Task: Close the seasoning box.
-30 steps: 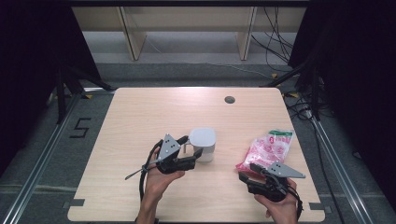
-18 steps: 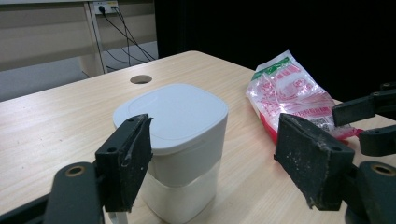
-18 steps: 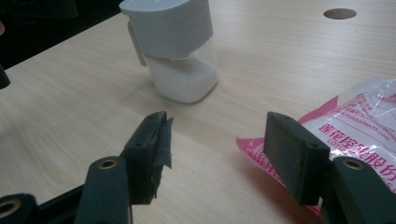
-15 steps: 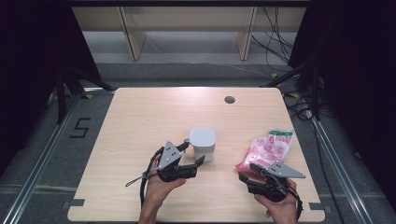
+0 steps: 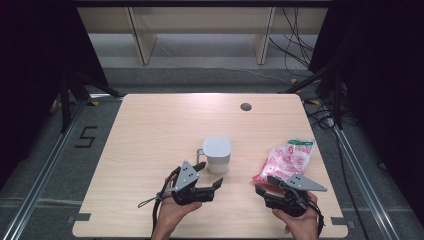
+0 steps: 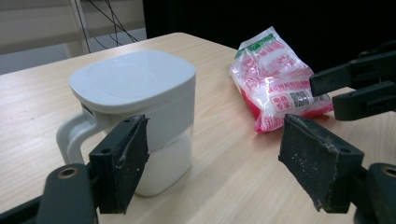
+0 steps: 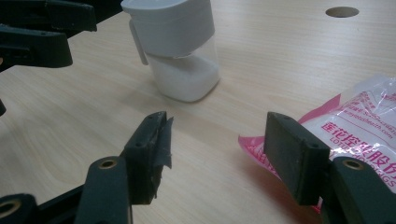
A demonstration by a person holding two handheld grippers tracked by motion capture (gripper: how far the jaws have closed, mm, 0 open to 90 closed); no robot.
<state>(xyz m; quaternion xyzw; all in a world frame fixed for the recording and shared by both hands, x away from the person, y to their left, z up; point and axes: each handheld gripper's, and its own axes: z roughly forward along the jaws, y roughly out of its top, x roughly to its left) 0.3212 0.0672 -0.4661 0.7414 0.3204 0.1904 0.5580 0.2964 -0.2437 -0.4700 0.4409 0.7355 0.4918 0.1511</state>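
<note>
left gripper: low over the near part of the surface, held in the person's left hand, jaws pointing toward the right side of the high view.
left jaws: wide apart and have just been opening; nothing between the pads, nothing touched.
container: white, square-ish, with a flat white lid and a handle on its left in the high view; it stands upright on the surface, just beyond the left gripper and apart from it.
container vs left jaws: in the left gripper view the container sits behind the left-hand jaw, partly covered by it, outside the gap; the handle is near that jaw, with no contact visible.
container contents: white powder in the clear lower part, seen in the right gripper view.
bag: pink and white plastic packet, lying flat on the surface right of the container and well apart from it.
right gripper: near edge of the surface, held in the person's right hand, jaws pointing left and away.
right jaws: open, moderately wide, holding nothing.
bag vs right jaws: in the right gripper view the near corner of the bag lies behind the right-hand jaw and reaches slightly into the gap; whether they touch, can't tell.
</note>
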